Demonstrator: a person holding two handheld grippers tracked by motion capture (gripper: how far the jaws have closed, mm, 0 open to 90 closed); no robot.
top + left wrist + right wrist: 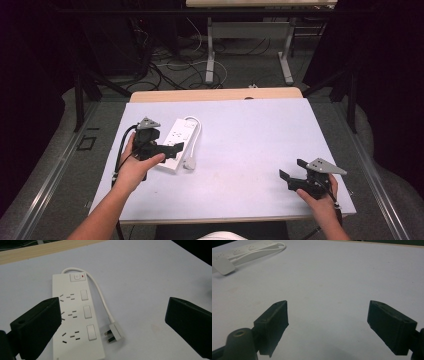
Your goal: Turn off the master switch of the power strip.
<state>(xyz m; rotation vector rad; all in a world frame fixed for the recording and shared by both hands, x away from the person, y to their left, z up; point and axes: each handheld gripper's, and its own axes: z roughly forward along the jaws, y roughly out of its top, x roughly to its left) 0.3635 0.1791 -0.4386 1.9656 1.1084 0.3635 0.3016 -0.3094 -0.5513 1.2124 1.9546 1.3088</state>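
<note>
White plastic three-socket power strip (76, 317): long axis twelve-to-six, lying at eleven o'clock beneath the nearer left gripper (112, 322), jaws released; right gripper (327, 325) released, empty.

The high view looks forward and down from above the person's side, far enough off to take in the whole pale worktop (250, 130), the floor and desk legs beyond. The left gripper view sits close and steep over the white power strip (75, 315), looking between its own spread fingers (37, 325) at the strip and its plug (114, 332). The right gripper view lies low, near the worktop surface, facing across it between its fingers (273, 323). All three share the power strip, which lies far off at the right gripper view's upper left.
</note>
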